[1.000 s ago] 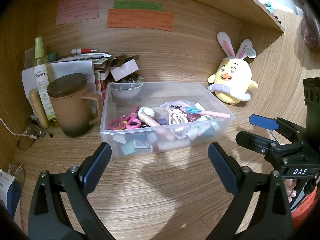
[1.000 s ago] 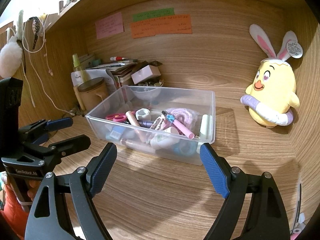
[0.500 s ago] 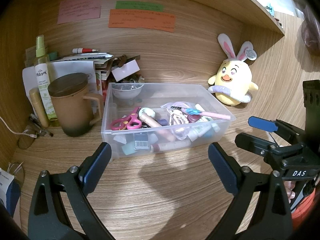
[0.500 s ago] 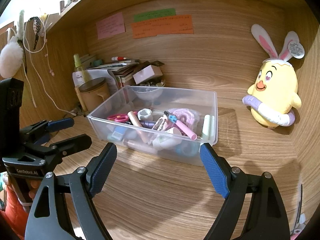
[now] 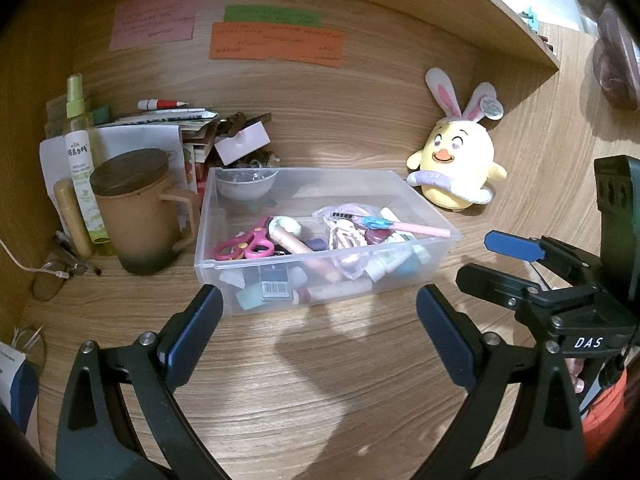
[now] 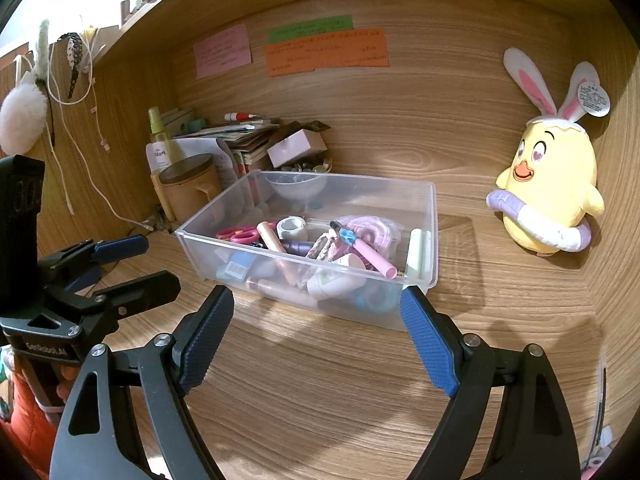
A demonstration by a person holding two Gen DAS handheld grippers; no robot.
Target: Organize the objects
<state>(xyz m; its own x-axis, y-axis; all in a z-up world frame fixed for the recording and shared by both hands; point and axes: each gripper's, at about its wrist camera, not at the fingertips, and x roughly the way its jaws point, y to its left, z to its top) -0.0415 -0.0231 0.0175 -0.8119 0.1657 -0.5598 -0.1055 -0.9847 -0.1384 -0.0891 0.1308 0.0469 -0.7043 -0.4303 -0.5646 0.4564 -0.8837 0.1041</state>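
A clear plastic bin point(image 5: 224, 268) point(image 6: 432, 216) stands on the wooden desk, full of small items: pink scissors point(image 5: 244, 246) point(image 6: 237, 235), a roll of tape point(image 6: 292, 228), a pink pen point(image 5: 416, 229) point(image 6: 372, 256), tubes and a small clear bowl point(image 5: 246, 186). My left gripper point(image 5: 318, 328) is open and empty, just in front of the bin; it also shows at the left of the right wrist view point(image 6: 136, 264). My right gripper point(image 6: 316, 328) is open and empty before the bin; it also shows at the right of the left wrist view point(image 5: 492, 262).
A brown lidded mug point(image 5: 138, 216) point(image 6: 192, 188), a green spray bottle point(image 5: 80, 152) and a stack of papers with a small white box point(image 5: 240, 142) stand left of and behind the bin. A yellow bunny-eared plush point(image 5: 460, 168) point(image 6: 548, 196) leans at the right wall. Sticky notes point(image 5: 276, 42) hang on the back wall.
Both grippers have drawn back slightly from the bin, staying open. Nothing on the desk has moved.
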